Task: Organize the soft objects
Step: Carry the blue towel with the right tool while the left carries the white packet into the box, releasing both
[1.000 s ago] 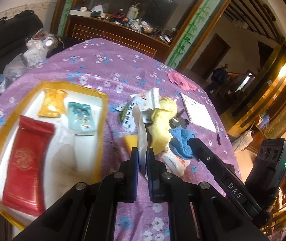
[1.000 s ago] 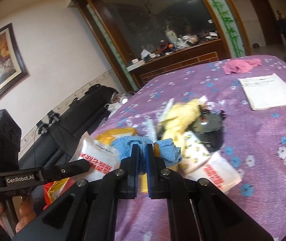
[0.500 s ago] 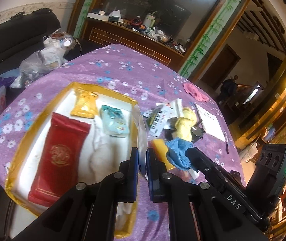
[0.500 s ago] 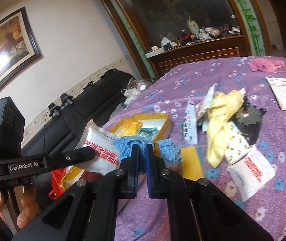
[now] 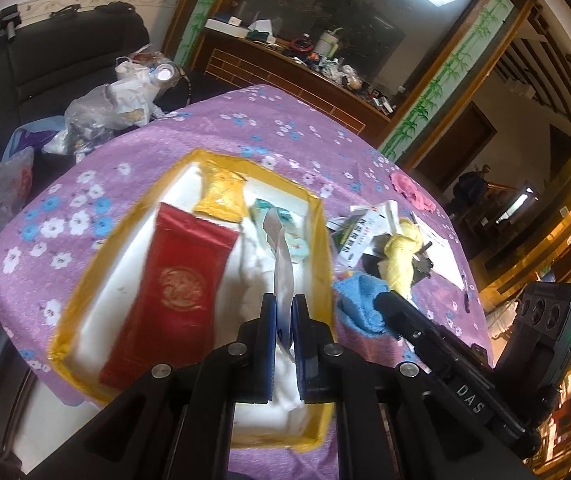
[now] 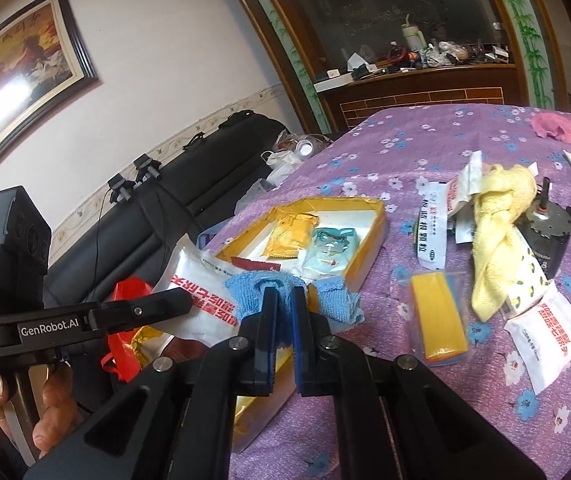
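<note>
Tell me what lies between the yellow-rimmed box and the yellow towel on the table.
Right wrist view: between the yellow-rimmed box and the yellow towel lies a white sachet with dark print, flat on the purple cloth.

Pouches (image 5: 181,280) lie in the tray (image 5: 317,216); cloths (image 6: 497,216) on the table (image 5: 221,132) beside it.

Left wrist view close above the yellow box (image 5: 319,240), right wrist view lower beside it, both sharing box (image 6: 369,258) and tabletop clutter

My left tongs (image 5: 284,312) pinch a glossy plastic sachet (image 5: 283,268); my right tongs (image 6: 284,306) pinch a nappy blue terry cloth (image 6: 253,292); the tabletop (image 5: 213,136) cloth is matt.
</note>
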Demonstrator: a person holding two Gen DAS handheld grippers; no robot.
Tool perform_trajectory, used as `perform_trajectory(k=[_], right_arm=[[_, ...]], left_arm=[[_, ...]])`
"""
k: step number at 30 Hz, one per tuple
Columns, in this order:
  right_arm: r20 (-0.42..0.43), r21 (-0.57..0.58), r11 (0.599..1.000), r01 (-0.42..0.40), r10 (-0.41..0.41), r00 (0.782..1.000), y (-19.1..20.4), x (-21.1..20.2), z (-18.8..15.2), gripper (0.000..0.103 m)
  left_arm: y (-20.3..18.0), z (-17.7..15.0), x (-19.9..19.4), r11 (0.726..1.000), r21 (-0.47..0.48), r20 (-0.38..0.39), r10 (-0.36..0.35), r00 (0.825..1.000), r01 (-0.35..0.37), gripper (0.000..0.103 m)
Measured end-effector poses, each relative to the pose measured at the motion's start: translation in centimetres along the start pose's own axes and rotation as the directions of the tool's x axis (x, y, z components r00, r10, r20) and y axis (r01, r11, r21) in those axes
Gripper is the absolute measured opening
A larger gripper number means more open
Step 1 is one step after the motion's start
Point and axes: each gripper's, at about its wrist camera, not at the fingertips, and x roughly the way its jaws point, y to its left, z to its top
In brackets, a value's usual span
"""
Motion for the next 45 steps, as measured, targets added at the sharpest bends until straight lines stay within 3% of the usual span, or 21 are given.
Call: perform_trajectory(k=[11, 18, 26, 30, 32, 33, 35, 36, 37, 41, 45], right_arm=[[-0.051, -0.062, 0.998, -0.016, 0.013, 0.999, 2.5, 2.4, -0.3, 0.006], [-0.099, -0.122, 0.990, -0.072, 0.060, 0.993, 4.6, 3.8, -0.8, 0.006], [-0.191, -0.246, 0.964, -0.095, 0.048, 0.980, 7.2, 5.7, -3.5, 0.007], [-0.220, -0.261, 0.960, -0.097, 0.038, 0.975, 7.3, 6.2, -4.2, 0.008], [-0.223, -0.251, 0.963, -0.101, 0.044, 0.974, 7.0, 6.2, -4.3, 0.011], [-0.225, -0.240, 0.964, -0.111, 0.056, 0.973, 6.8, 6.1, -4.2, 0.018], [-0.213, -0.204, 0.971, -0.127, 0.083, 0.974, 6.1, 5.7, -3.9, 0.036], [-0.200, -0.191, 0.973, -0.130, 0.091, 0.976, 5.8, 5.3, -3.8, 0.045], [-0.187, -0.178, 0.975, -0.130, 0.097, 0.978, 5.5, 5.0, -3.7, 0.047], [-0.130, -0.112, 0.984, -0.140, 0.125, 0.984, 3.8, 3.1, -2.9, 0.055], [-0.086, -0.024, 0.990, -0.139, 0.136, 0.987, 1.1, 1.6, -2.2, 0.061]], left_arm=[[3.3, -0.6, -0.1, 0.998, -0.058, -0.019, 0.014, 1.000, -0.015, 0.006], [5.2, -0.4, -0.8, 0.995, -0.090, -0.001, 0.031, 1.000, -0.031, 0.006], [5.8, -0.7, -0.5, 0.991, -0.063, 0.025, 0.116, 0.993, -0.114, 0.009], [5.3, -1.0, 0.4, 0.985, -0.026, 0.014, 0.174, 0.985, -0.173, 0.017], [5.2, -1.1, 0.8, 0.981, -0.011, -0.001, 0.192, 0.981, -0.192, 0.037], [5.2, -1.2, 1.0, 0.980, -0.010, -0.006, 0.199, 0.980, -0.199, 0.054], [5.1, -1.3, 1.1, 0.976, -0.024, 0.007, 0.215, 0.977, -0.215, 0.073], [5.1, -1.3, 1.0, 0.975, -0.025, 0.013, 0.221, 0.975, -0.221, 0.074], [4.8, -1.3, 1.0, 0.974, -0.017, 0.015, 0.228, 0.974, -0.227, 0.074], [3.4, -1.2, 0.8, 0.962, 0.024, 0.052, 0.270, 0.961, -0.272, 0.074], [1.2, -1.3, 0.6, 0.934, 0.099, 0.130, 0.331, 0.935, -0.344, 0.081]])
